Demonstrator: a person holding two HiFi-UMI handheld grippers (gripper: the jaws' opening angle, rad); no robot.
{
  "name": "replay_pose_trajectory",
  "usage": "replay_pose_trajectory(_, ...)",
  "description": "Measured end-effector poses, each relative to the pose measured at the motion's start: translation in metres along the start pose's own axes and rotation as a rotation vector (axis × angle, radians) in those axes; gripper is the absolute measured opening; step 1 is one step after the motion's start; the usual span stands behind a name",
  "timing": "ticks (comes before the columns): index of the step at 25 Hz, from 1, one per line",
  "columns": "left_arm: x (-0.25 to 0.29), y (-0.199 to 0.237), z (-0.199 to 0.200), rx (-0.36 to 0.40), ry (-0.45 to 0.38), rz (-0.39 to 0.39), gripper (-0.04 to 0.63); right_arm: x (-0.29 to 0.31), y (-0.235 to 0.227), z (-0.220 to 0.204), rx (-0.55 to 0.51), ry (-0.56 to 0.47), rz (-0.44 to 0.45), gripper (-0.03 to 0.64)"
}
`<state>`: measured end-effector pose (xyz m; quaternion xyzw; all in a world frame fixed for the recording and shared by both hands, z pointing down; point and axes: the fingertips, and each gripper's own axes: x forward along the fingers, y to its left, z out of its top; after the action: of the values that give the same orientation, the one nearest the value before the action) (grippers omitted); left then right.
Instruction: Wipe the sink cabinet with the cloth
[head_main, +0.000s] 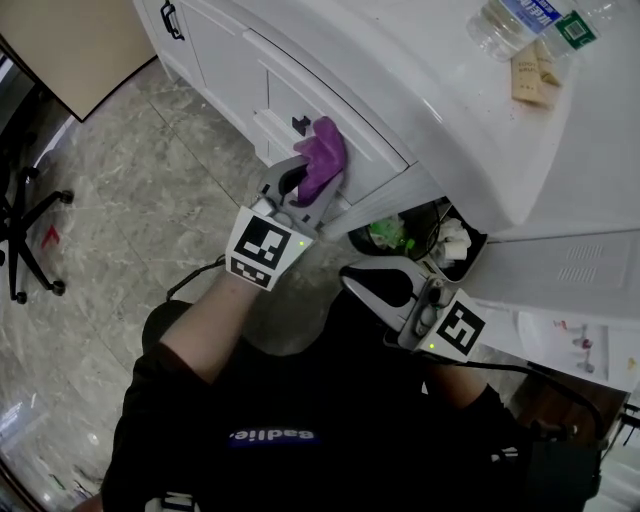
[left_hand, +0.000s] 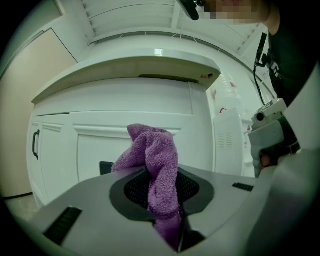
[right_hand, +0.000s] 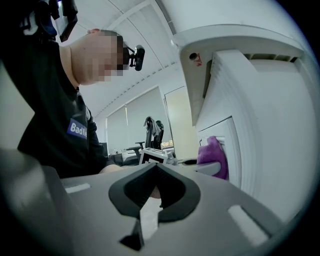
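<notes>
A purple cloth (head_main: 322, 160) is bunched against the white sink cabinet (head_main: 270, 80) front, just right of a black handle (head_main: 299, 124). My left gripper (head_main: 308, 185) is shut on the cloth; in the left gripper view the cloth (left_hand: 156, 170) rises from between the jaws in front of the cabinet door (left_hand: 100, 145). My right gripper (head_main: 372, 283) hangs lower, away from the cabinet, jaws shut with nothing in them (right_hand: 156, 192). The right gripper view shows the cloth (right_hand: 212, 157) and the left gripper (right_hand: 165, 159) side-on against the cabinet (right_hand: 260, 135).
A plastic bottle (head_main: 510, 22) and small packets (head_main: 532, 75) lie on the white countertop (head_main: 440, 110). A bin with rubbish (head_main: 420, 235) sits under the counter. An office chair base (head_main: 25, 230) stands on the marble floor at left. Another door handle (head_main: 172, 20) is farther left.
</notes>
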<state>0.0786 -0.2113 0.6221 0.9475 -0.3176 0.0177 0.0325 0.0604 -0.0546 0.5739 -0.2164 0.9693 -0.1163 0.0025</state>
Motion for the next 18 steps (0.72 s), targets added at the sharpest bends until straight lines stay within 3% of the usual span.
replay_pose_trajectory(4,0.0,-0.044,-0.006,-0.042,-0.014,-0.084,0.084,-0.005,0.002,0.001,-0.011,-0.007,0.002,-0.003)
replay_pose_trajectory(7,-0.005,-0.072,-0.009,-0.032,-0.012,-0.166,0.084,-0.006,0.0,0.003,-0.009,-0.016,-0.001,-0.003)
replay_pose_trajectory(10,-0.016,-0.064,-0.008,-0.031,-0.022,-0.179,0.084,-0.007,-0.002,0.003,-0.008,-0.022,-0.008,-0.003)
replay_pose_trajectory(12,-0.029,-0.029,-0.004,-0.044,-0.037,-0.107,0.084,-0.007,-0.002,0.002,-0.002,-0.019,-0.007,-0.003)
replay_pose_trajectory(18,-0.061,0.129,-0.007,-0.022,-0.017,0.245,0.084,0.0,-0.003,-0.003,0.013,-0.005,0.007,-0.003)
